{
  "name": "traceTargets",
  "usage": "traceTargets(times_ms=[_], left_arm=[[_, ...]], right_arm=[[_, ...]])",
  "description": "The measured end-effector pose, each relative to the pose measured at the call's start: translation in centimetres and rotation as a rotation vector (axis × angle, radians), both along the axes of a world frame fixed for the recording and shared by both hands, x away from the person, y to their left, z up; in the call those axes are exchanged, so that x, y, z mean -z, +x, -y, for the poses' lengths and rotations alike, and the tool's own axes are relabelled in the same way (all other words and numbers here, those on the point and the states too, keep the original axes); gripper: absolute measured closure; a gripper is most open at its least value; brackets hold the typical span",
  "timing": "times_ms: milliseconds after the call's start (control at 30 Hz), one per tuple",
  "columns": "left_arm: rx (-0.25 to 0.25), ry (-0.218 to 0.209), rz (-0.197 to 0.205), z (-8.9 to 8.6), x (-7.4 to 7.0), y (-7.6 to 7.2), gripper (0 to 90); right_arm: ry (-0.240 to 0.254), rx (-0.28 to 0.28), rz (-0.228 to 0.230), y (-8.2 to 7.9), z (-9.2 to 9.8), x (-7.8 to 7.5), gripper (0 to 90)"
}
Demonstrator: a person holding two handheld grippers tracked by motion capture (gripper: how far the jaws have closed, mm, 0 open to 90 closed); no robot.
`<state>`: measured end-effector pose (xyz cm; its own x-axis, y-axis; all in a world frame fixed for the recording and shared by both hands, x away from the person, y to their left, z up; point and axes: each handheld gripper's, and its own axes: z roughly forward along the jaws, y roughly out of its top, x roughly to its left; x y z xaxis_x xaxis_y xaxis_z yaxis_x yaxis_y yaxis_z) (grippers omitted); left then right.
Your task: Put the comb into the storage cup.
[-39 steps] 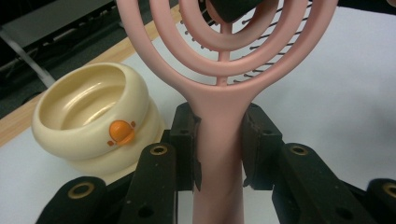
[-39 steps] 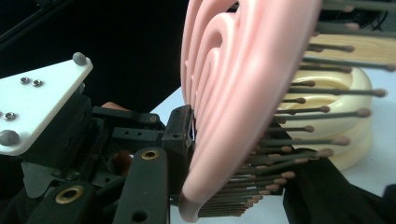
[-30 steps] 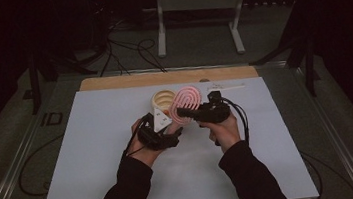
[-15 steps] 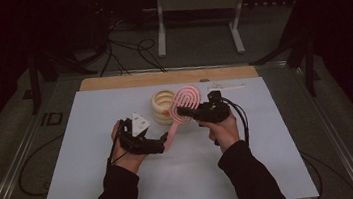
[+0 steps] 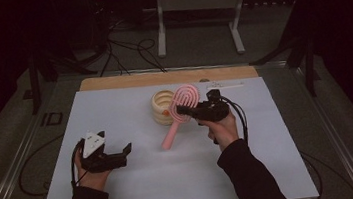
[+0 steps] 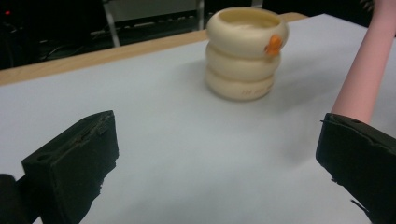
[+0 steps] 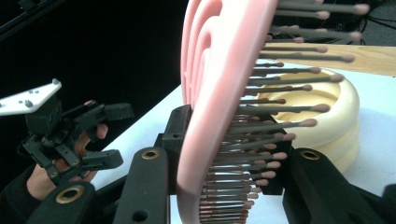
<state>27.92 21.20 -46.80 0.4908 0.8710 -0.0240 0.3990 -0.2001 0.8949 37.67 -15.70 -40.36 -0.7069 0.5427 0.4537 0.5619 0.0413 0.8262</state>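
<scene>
A pink hairbrush (image 5: 187, 96) hangs tilted above the white table sheet (image 5: 140, 194), handle (image 5: 171, 137) pointing down and toward me. My right gripper (image 5: 182, 110) is shut on it just below the head; in the right gripper view the brush (image 7: 215, 93) stands between the jaws, bristles to the right. Behind it stands a cream ringed cup (image 5: 163, 106) with an orange spot. My left gripper (image 5: 125, 154) is low at the left of the sheet, apart from the brush. Its jaws have just been opening and stand open with nothing between them (image 6: 219, 172), facing the cup (image 6: 245, 56) and handle (image 6: 364, 74).
A wooden strip (image 5: 162, 77) borders the sheet's far edge. Beyond the table a metal stand (image 5: 198, 1) and cables (image 5: 128, 49) lie on the dark floor. Metal rails run along both sides of the table.
My left gripper let go of the brush handle, opened, and moved left and toward me, away from the brush. The right gripper and brush have stayed in place.
</scene>
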Motion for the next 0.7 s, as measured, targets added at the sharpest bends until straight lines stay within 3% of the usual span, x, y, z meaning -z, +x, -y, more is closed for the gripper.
traceTargets(times_ms=[167, 467, 700], left_arm=[[-0.013, 0.009, 0.001, -1.5, 1.3, -1.0, 0.2], [-0.035, -0.028, 0.024, -3.1, 1.9, -2.1, 0.2], [-0.039, -0.018, 0.018, -3.4, 2.3, -2.3, 0.2]], right_arm=[[0.000, -0.002, 0.002, 0.2, -0.1, -0.2, 63.7], [-0.006, 0.007, 0.008, 0.4, 0.1, -1.0, 63.7], [-0.001, 0.022, 0.015, 0.7, 0.6, -1.8, 63.7]])
